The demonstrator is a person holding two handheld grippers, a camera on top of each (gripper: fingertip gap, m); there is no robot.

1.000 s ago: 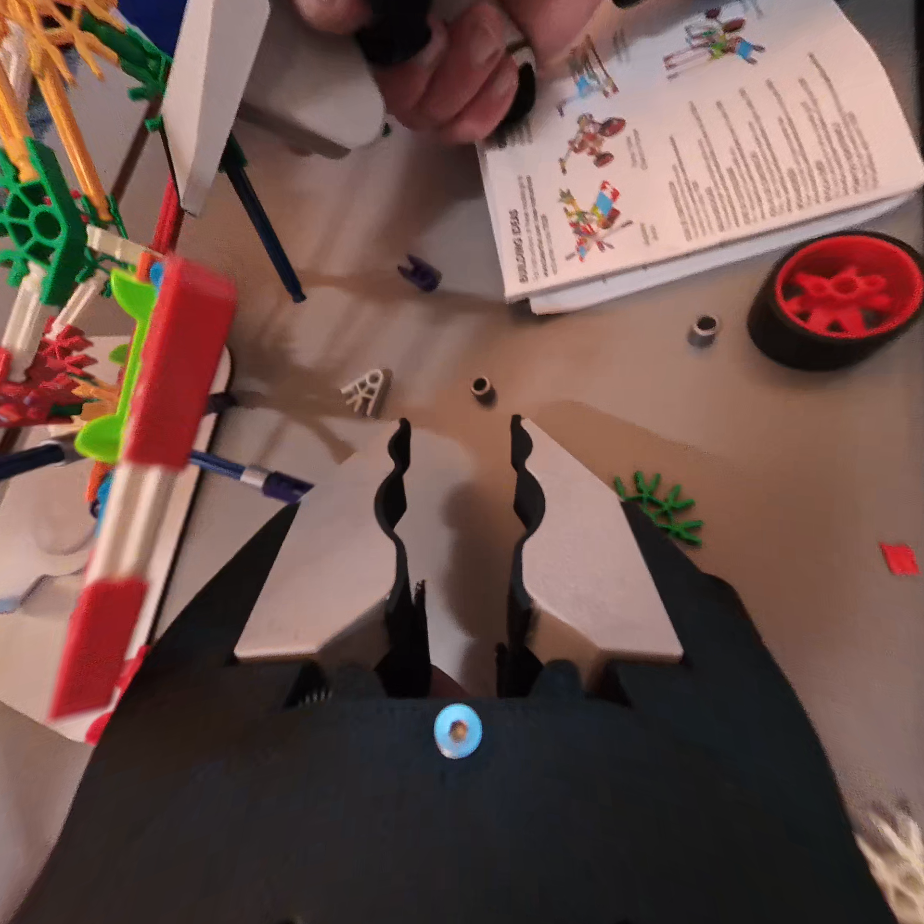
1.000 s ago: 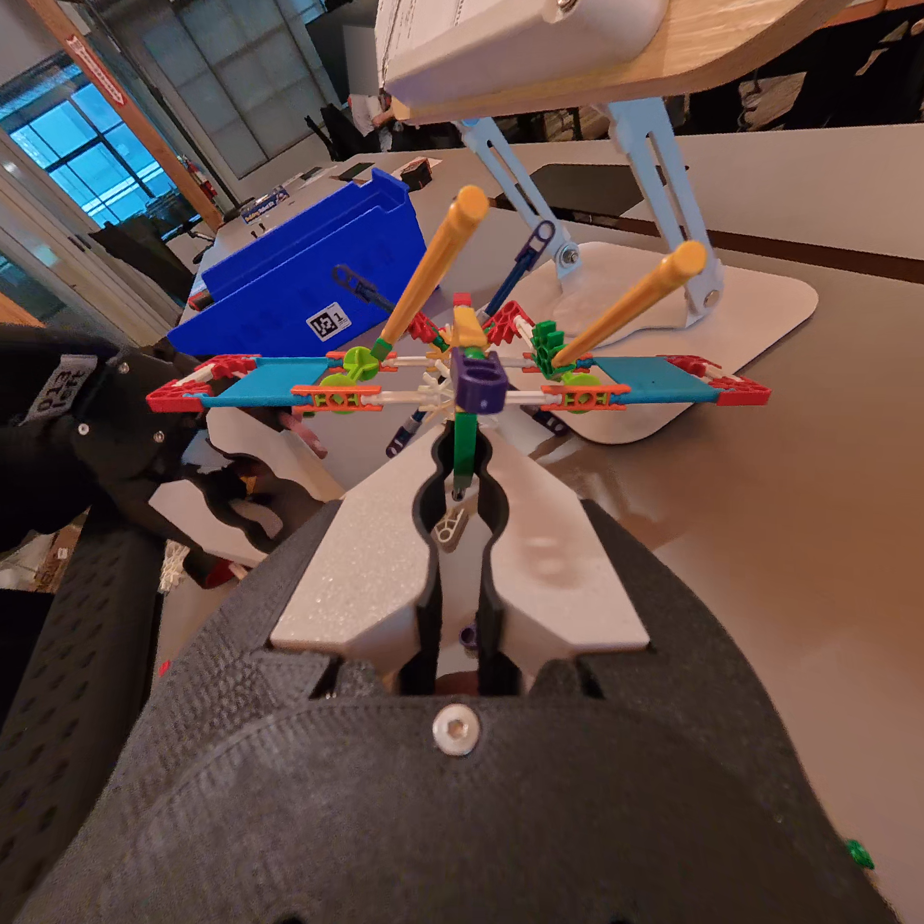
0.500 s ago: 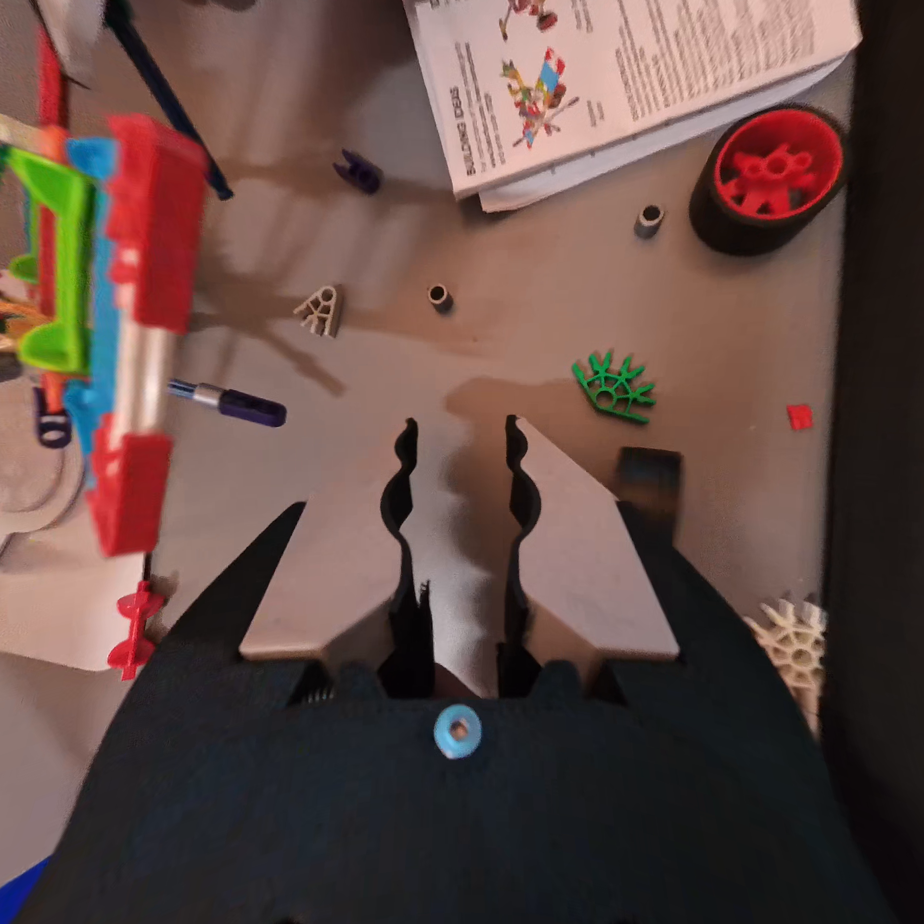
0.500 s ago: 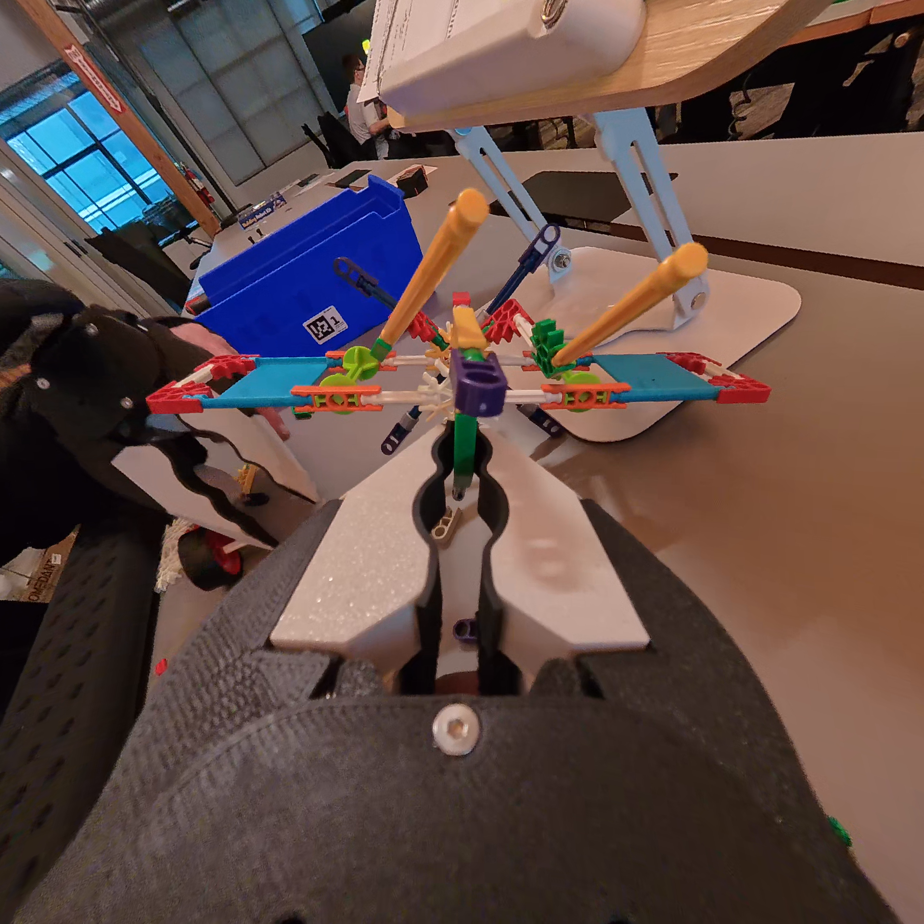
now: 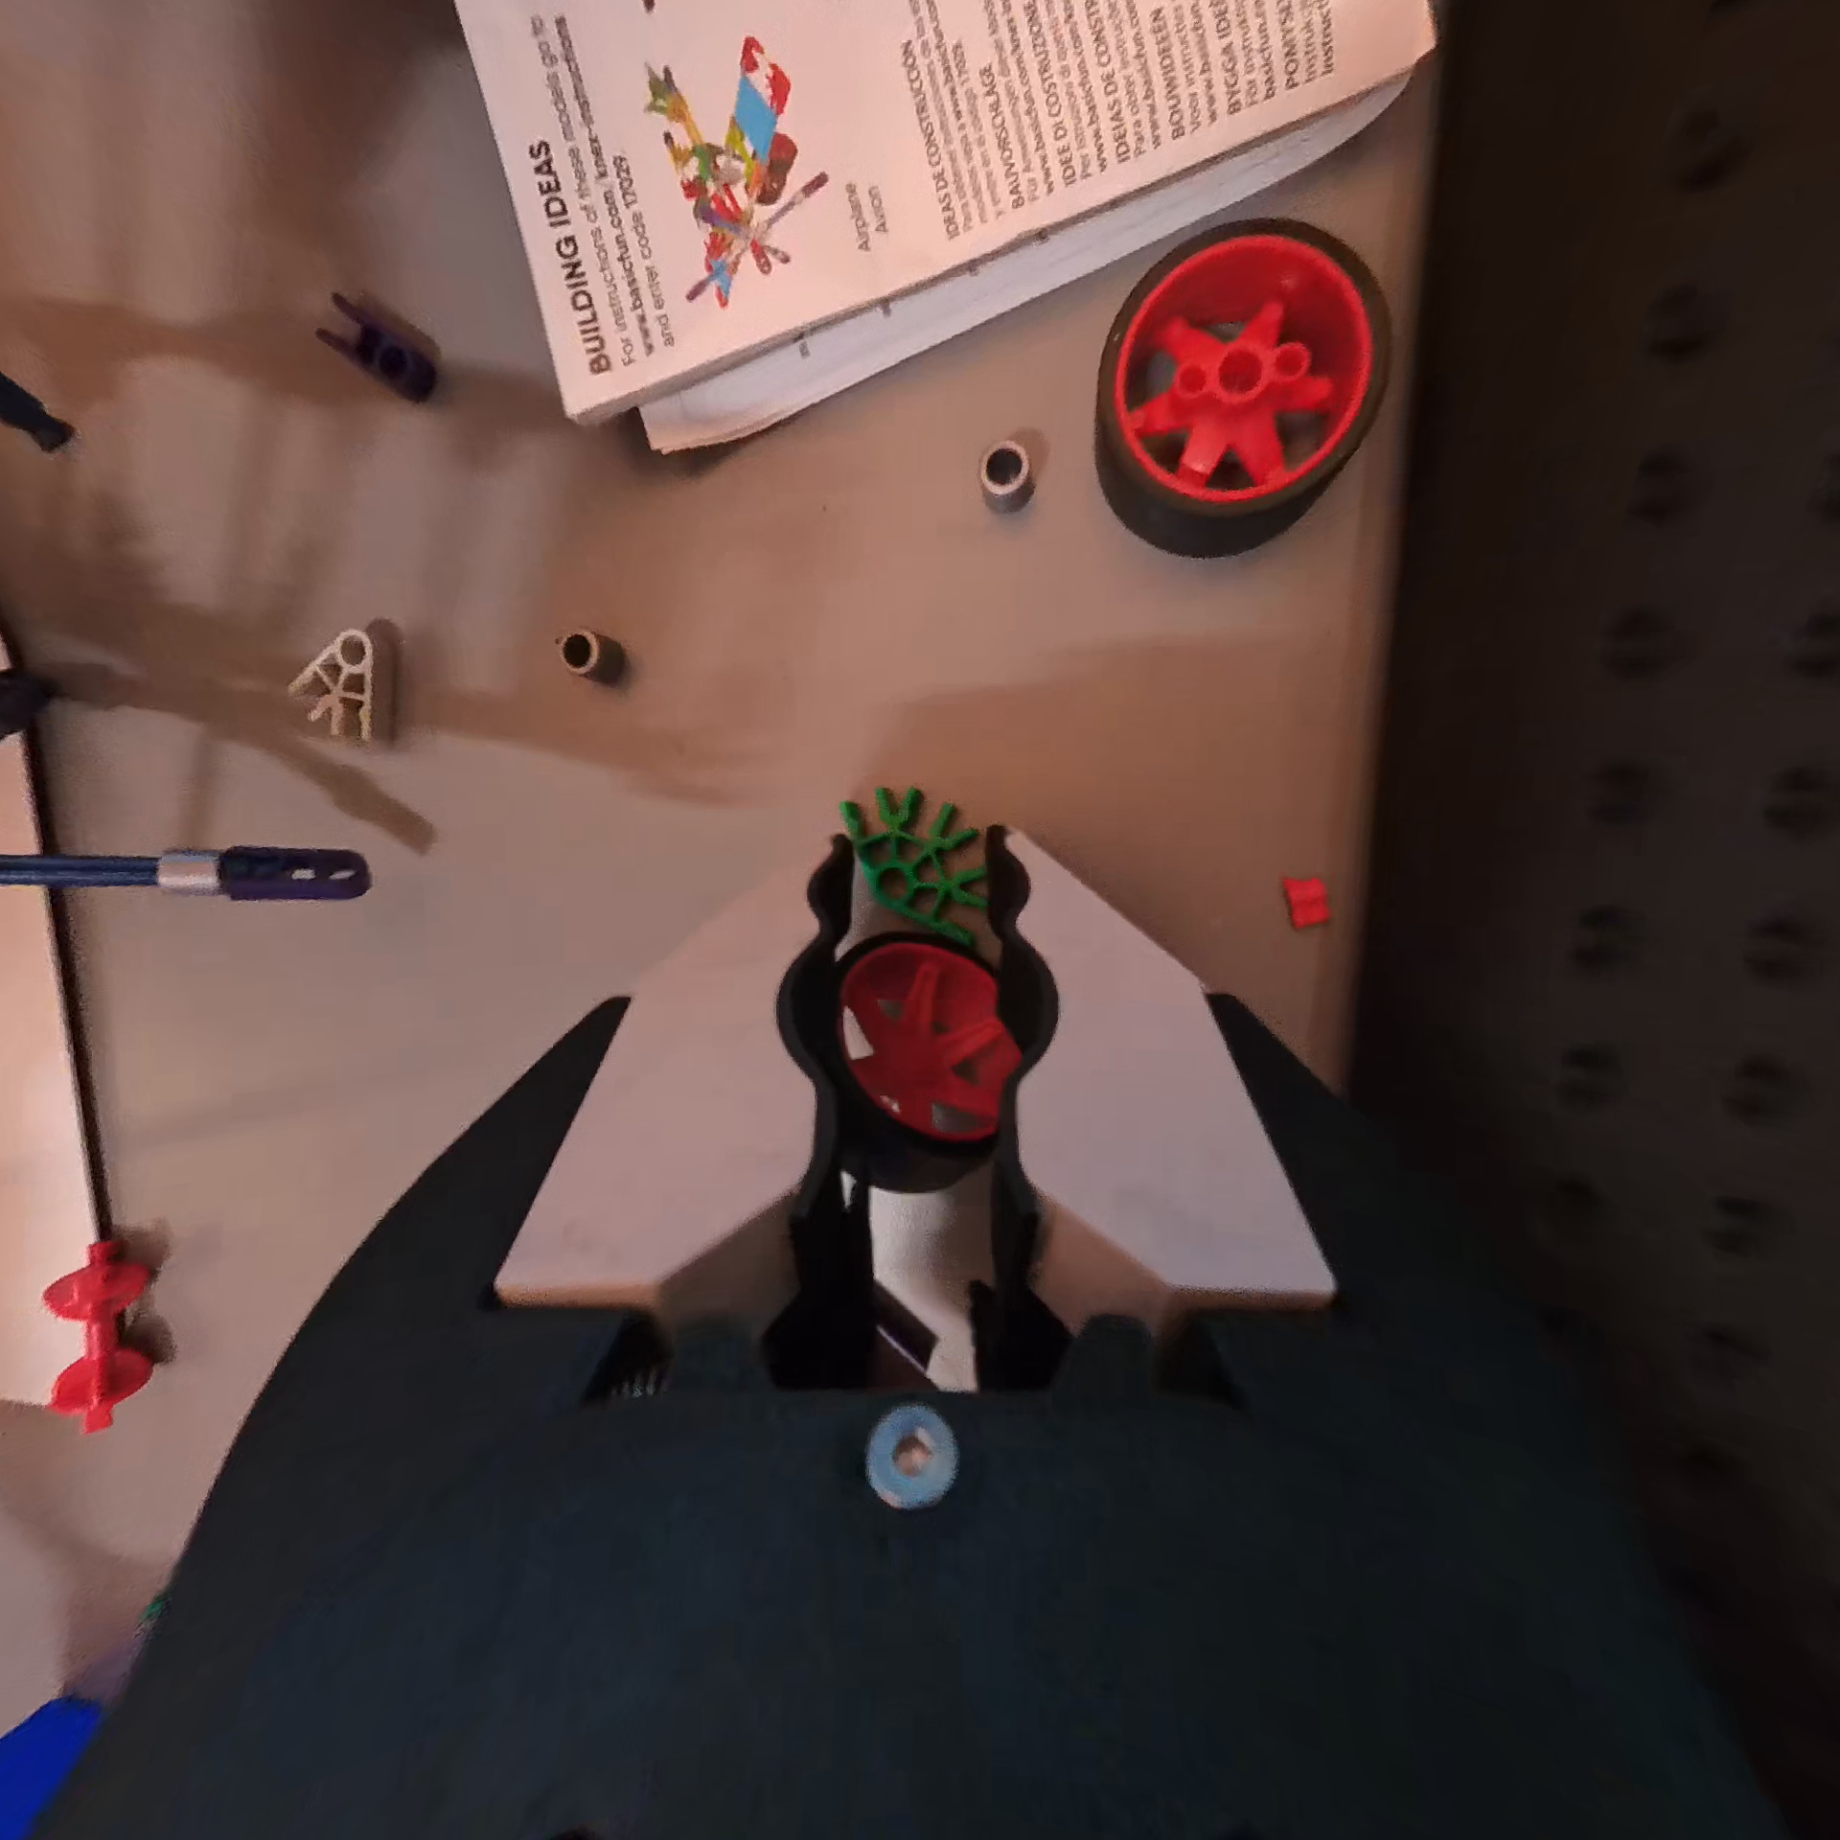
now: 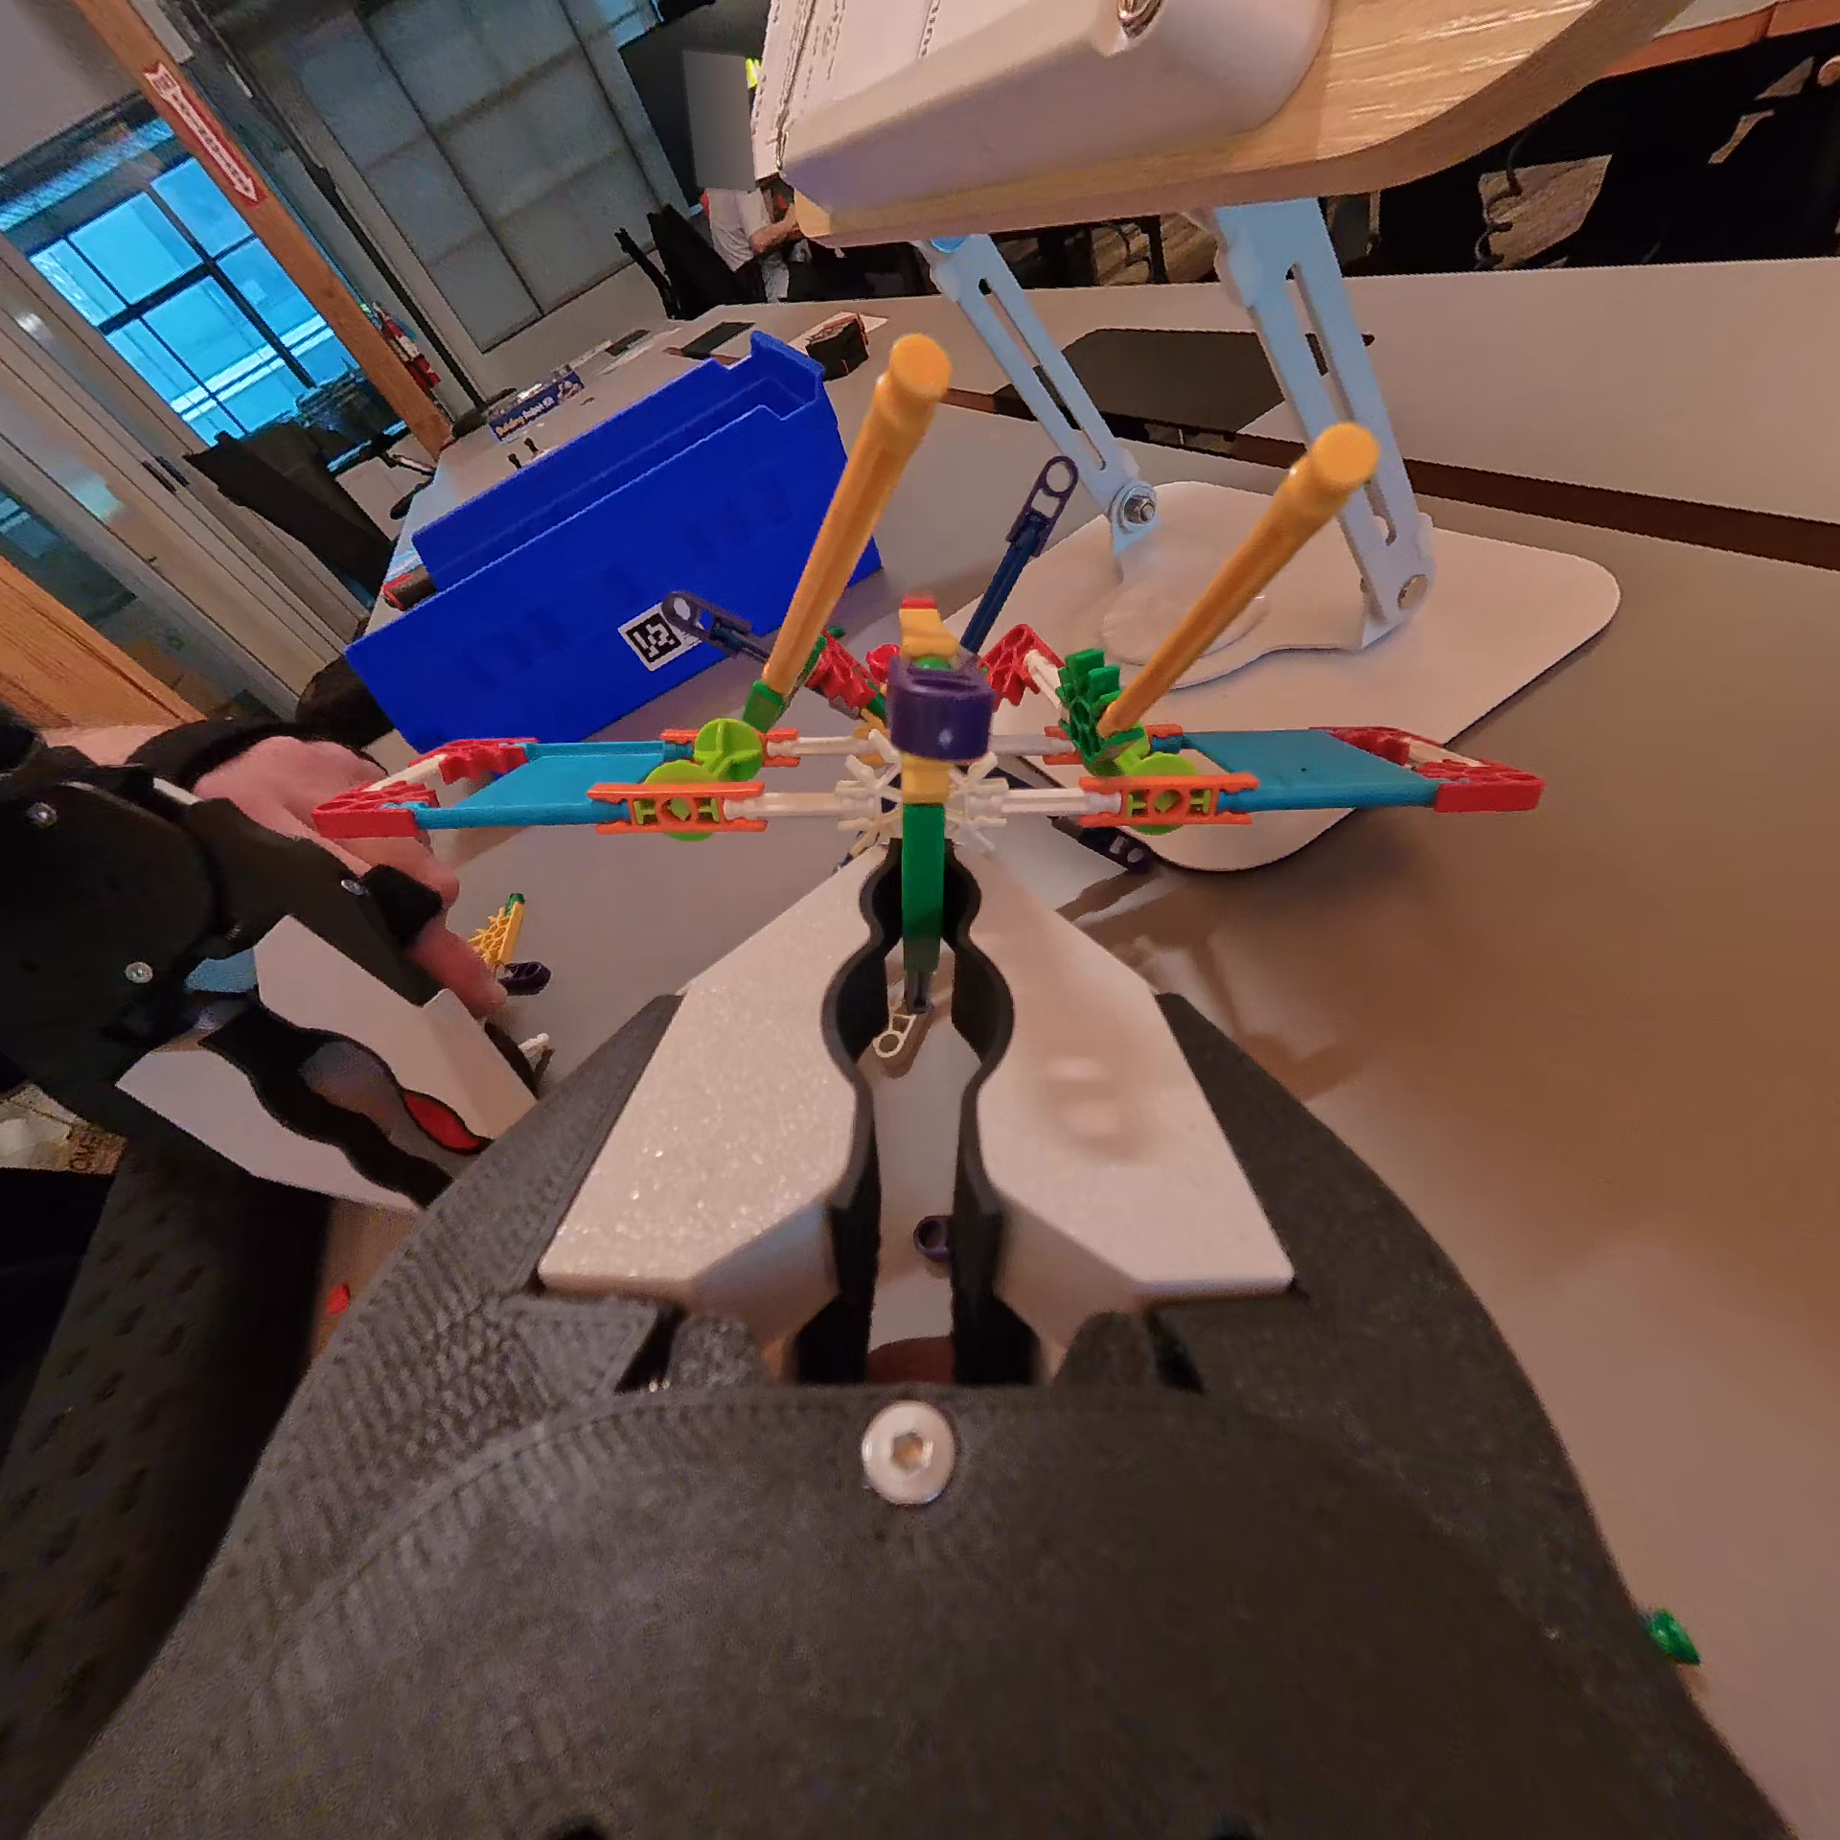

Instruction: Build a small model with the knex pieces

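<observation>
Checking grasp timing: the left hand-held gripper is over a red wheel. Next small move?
Probably close the left hand-held gripper: the red wheel already sits in the round notch between its fingers, and the jaws look apart, not clamped.

Left view straight down; right view level.

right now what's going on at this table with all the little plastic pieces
A person works two handheld grippers over a table strewn with construction-toy parts. The right gripper is shut on the green rod of a colourful winged model, holding it up off the table. The left gripper is lowered around a small red wheel, with a green connector between its tips. An open instruction booklet, a second red wheel and small loose pieces lie nearby.
</observation>
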